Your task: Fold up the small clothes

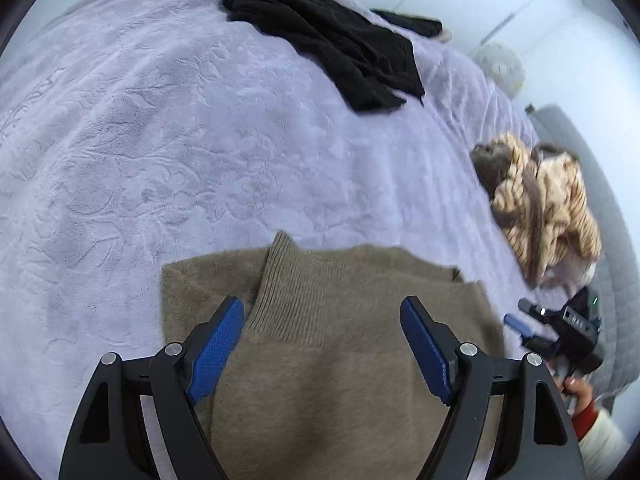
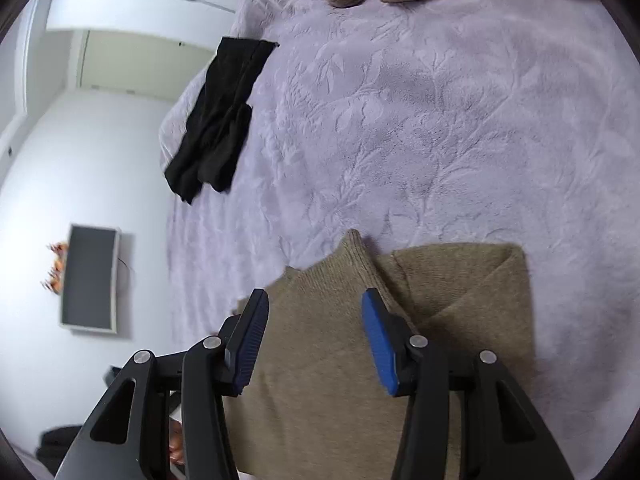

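A brown knit sweater (image 1: 340,320) lies partly folded on the lilac bedspread (image 1: 180,140), its ribbed collar pointing away from me. My left gripper (image 1: 322,344) hovers over it, jaws wide open with nothing between the blue pads. In the right wrist view the same sweater (image 2: 460,304) shows a folded sleeve on its right side. My right gripper (image 2: 316,336) is above the collar area, open, with the pads clear of the fabric. The right gripper (image 1: 520,316) also appears at the right edge of the left wrist view, held by a hand.
A black garment (image 1: 332,44) lies spread at the far side of the bed. A crumpled beige striped garment (image 1: 544,204) sits near the right edge. A dark screen (image 2: 90,280) hangs on the white wall beyond the bed.
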